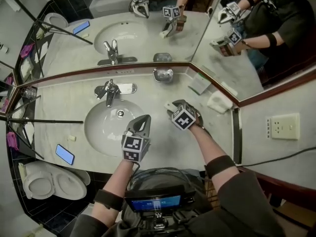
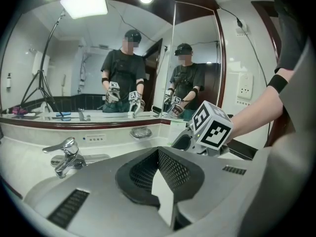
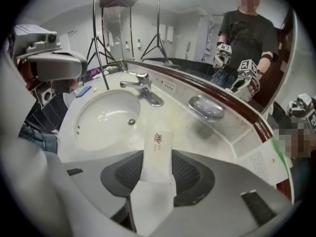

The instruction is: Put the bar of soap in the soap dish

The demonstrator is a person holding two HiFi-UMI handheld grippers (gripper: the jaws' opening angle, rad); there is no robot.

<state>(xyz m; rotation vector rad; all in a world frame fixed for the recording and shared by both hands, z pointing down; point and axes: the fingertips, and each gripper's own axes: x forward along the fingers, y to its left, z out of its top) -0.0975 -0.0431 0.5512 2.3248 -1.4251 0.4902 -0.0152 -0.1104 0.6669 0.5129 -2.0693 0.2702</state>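
Soap bar [image 3: 159, 144] sits clamped in right claw [image 3: 157, 168] (left claw [image 2: 158, 158] clenched, empty).

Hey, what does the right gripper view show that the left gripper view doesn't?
Only the right gripper view: the bar of soap, wrapped in white paper, clamped between the jaws of the right gripper, with the sink basin beyond.
Only the left gripper view: the left gripper with its jaws shut on nothing, the right gripper seen from outside, and a wall socket.
Both: the faucet, the soap dish by the back ledge, and the mirror.
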